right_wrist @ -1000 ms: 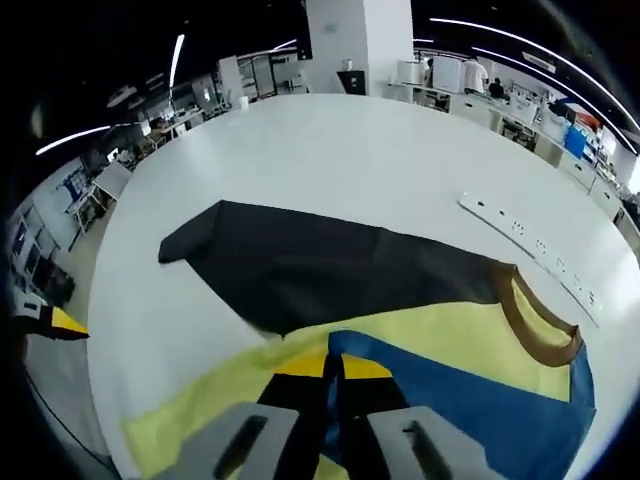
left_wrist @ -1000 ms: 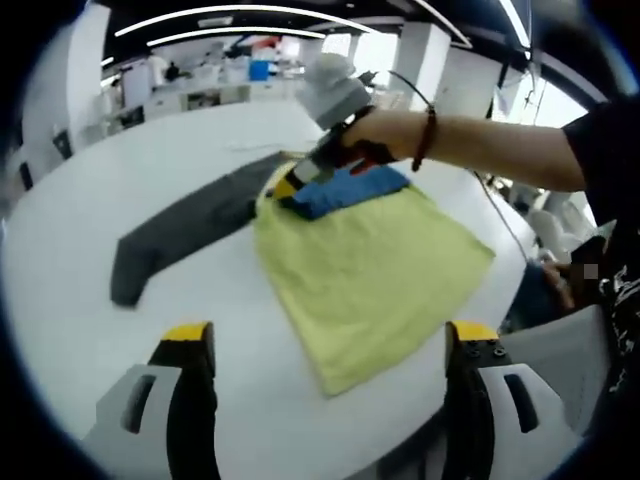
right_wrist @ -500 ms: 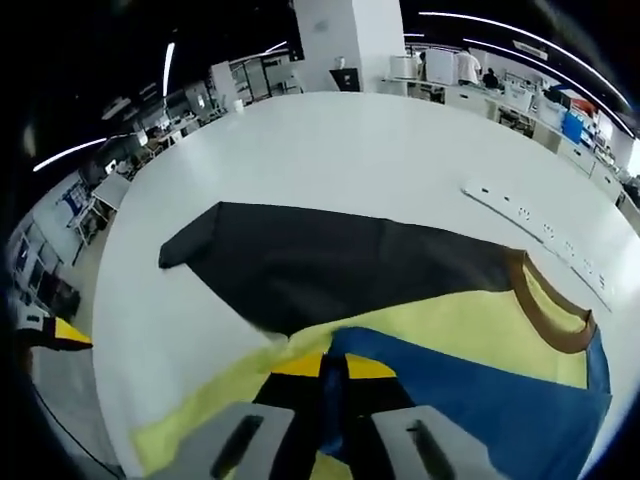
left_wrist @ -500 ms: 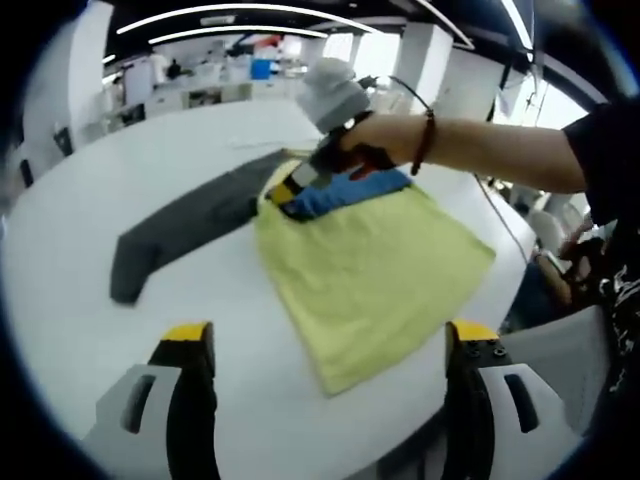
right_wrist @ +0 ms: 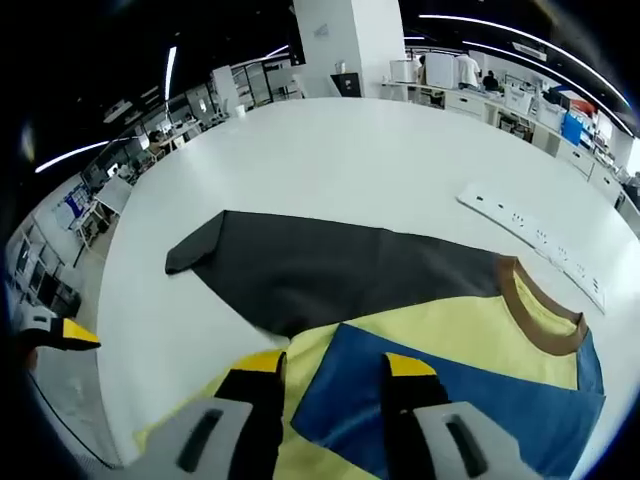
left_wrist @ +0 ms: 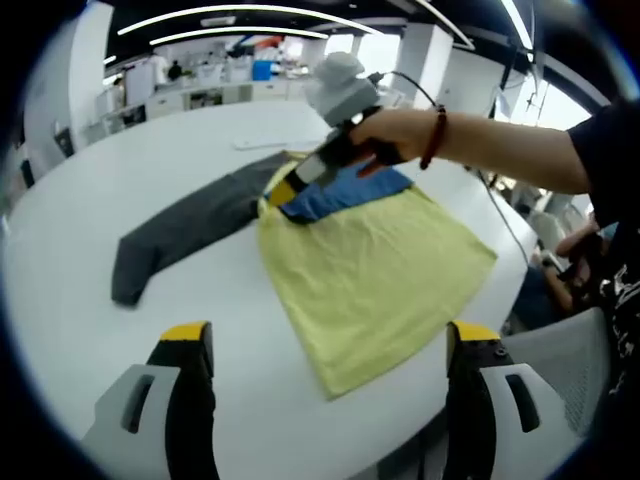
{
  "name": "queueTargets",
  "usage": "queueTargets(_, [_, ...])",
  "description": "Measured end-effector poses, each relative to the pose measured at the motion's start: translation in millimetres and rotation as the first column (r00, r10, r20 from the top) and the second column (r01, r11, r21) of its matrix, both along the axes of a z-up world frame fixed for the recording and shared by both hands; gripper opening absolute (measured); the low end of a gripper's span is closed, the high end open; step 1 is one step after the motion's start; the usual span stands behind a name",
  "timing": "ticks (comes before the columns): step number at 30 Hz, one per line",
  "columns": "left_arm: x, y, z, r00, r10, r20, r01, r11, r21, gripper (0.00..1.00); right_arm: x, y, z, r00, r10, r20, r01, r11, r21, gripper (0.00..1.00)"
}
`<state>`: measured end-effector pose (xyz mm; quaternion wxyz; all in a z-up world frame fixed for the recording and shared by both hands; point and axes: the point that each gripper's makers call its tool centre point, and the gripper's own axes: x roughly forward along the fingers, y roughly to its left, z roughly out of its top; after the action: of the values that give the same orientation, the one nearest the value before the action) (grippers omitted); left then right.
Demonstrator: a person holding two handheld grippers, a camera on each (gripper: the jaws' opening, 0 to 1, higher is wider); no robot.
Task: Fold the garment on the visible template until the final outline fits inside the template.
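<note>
A shirt lies flat on the white table [left_wrist: 70,290]: yellow body [left_wrist: 375,265], dark grey sleeve [left_wrist: 180,225] stretched out to the left, blue sleeve [left_wrist: 340,190] folded in over the body. In the right gripper view the blue sleeve [right_wrist: 450,395] lies on the yellow body [right_wrist: 450,320] below the brown collar [right_wrist: 540,310], with the dark sleeve [right_wrist: 320,265] beyond. My right gripper [right_wrist: 335,365] is open just above the blue sleeve's edge, holding nothing; a hand holds the right gripper [left_wrist: 290,185] there. My left gripper [left_wrist: 330,335] stands wide open near the shirt's hem, off the cloth.
A white power strip [right_wrist: 530,245] lies on the table past the collar. The person's arm [left_wrist: 500,150] reaches over the shirt from the right. A chair [left_wrist: 555,350] stands by the table's right edge. Desks and a pillar [right_wrist: 350,45] stand in the room behind.
My right gripper has opened and let go of the blue sleeve, which now lies flat on the yellow body. The left gripper has not moved.
</note>
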<state>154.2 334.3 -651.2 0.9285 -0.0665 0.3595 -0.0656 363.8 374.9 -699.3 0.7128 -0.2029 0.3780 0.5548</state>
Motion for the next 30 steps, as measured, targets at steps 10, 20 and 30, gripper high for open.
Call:
queueTargets(10, [3.2, 3, 2.1, 1.0, 0.019, 0.007, -0.02, 1.0, 0.009, 0.99, 24, -27, 8.1, 0.999, -0.047, 0.014, 0.047, 0.999, -0.007, 0.63])
queueTargets(20, [3.9, 2, 1.3, 1.0, 0.02, 0.005, -0.02, 1.0, 0.007, 0.99, 53, -75, 7.8, 0.99, -0.139, 0.01, 0.139, 0.99, -0.025, 0.69])
queueTargets(30, [9.2, 0, 5.5, 1.0, 0.011, 0.017, -0.011, 1.0, 0.012, 0.99, 72, -120, 3.7, 0.984, -0.175, 0.032, 0.177, 0.982, -0.065, 0.68])
